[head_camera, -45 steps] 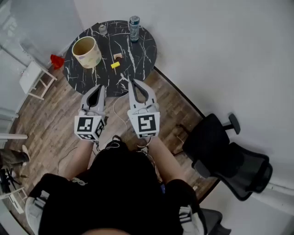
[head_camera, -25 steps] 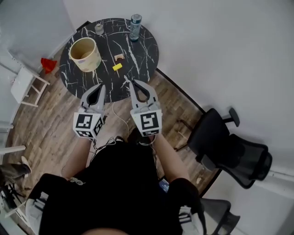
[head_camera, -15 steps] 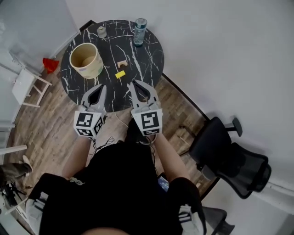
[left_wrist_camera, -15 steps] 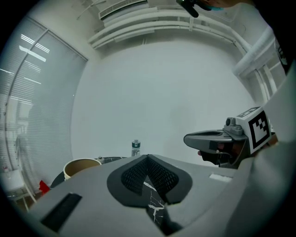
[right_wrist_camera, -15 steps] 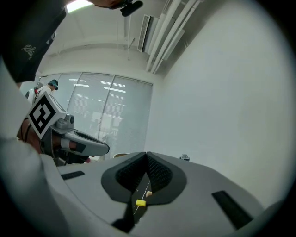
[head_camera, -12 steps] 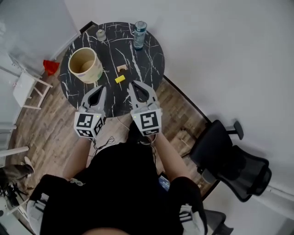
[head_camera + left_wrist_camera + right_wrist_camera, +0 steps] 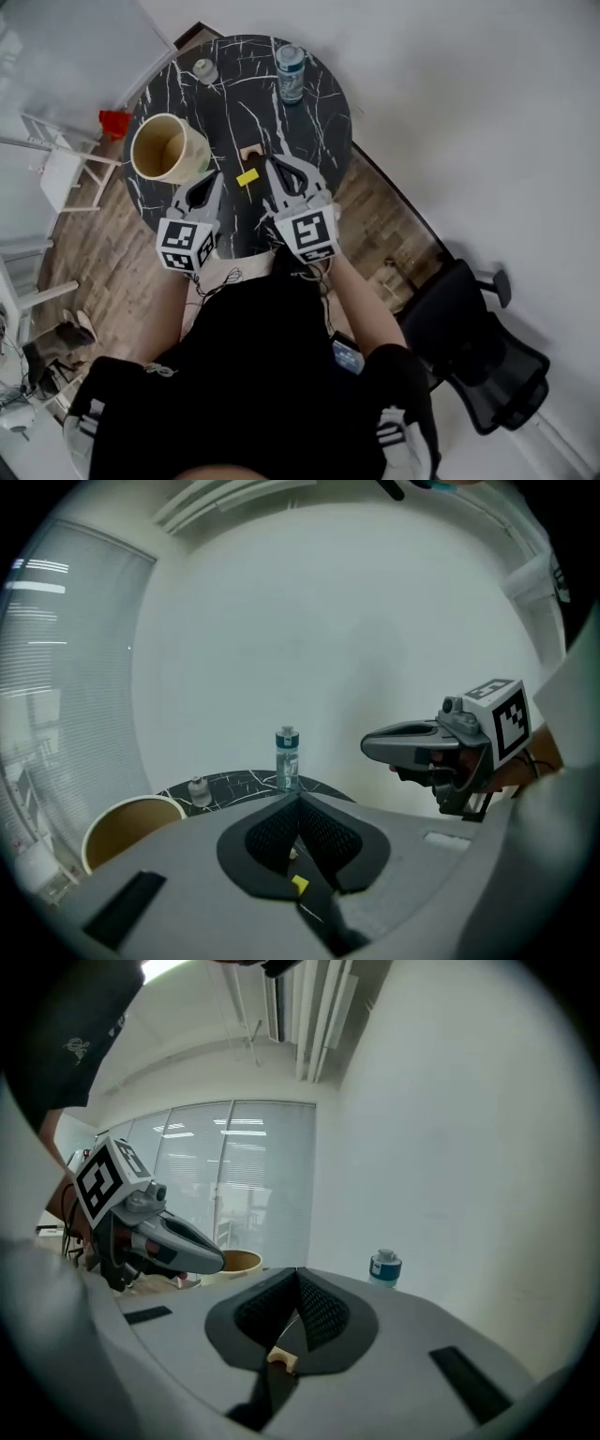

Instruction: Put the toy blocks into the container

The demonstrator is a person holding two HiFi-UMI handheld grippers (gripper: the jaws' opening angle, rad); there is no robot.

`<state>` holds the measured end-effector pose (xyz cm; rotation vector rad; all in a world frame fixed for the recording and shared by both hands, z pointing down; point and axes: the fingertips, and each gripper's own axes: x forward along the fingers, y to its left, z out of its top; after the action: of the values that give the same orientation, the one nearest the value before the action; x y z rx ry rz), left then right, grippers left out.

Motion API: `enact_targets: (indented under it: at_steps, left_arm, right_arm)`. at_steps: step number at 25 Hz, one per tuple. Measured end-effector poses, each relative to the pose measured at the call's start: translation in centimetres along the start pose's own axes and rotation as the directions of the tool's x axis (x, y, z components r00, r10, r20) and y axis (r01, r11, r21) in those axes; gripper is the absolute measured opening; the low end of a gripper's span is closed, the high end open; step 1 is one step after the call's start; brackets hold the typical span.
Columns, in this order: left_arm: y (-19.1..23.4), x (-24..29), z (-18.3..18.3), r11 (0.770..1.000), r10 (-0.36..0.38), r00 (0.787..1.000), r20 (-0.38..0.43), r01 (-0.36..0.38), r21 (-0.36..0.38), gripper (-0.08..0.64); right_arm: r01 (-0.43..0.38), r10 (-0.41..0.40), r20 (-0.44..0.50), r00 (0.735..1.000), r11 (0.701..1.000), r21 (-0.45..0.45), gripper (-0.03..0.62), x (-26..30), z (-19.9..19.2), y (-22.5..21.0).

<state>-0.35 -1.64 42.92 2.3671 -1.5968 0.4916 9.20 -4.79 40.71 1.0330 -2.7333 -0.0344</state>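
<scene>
1. Wood-plank floor (image 7: pixel 94 262); black swivel office chair (image 7: pixel 487 356) at right.
2. Left gripper (image 7: pixel 217 175) and right gripper (image 7: pixel 271 162) are above the near part of the round black white-veined table (image 7: pixel 319 122). Both pairs of jaws are pressed together, holding nothing.
3. Small yellow toy block (image 7: pixel 247 177) lies between the tips; tan wooden arch block (image 7: pixel 251 153) just beyond.
4. Beige open cylindrical container (image 7: pixel 195 157) stands left, apart from both blocks.
5. Clear water bottle (image 7: pixel 290 73) and small jar (image 7: pixel 205 71) at far rim.
</scene>
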Motion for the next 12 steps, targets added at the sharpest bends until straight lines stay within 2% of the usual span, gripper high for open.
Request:
enact_targets:
  at_steps: [5,12]
  left_arm:
    - [1.2,5.1,-2.9,0.999,-0.005,0.988,-0.151,0.010,0.031,0.000]
    - [2.5,10.7,-7.5,0.992,-0.043,0.942,-0.334,0.080,0.099,0.000]
  right_arm:
    - [-0.088,0.092,-0.082,0.992,0.995,0.055,-0.003,2.9,-4.4,-2.1]
    - [-0.157,0.188,-0.155,0.970,0.969,0.192,-0.003,6.1,-10.4,-1.7]
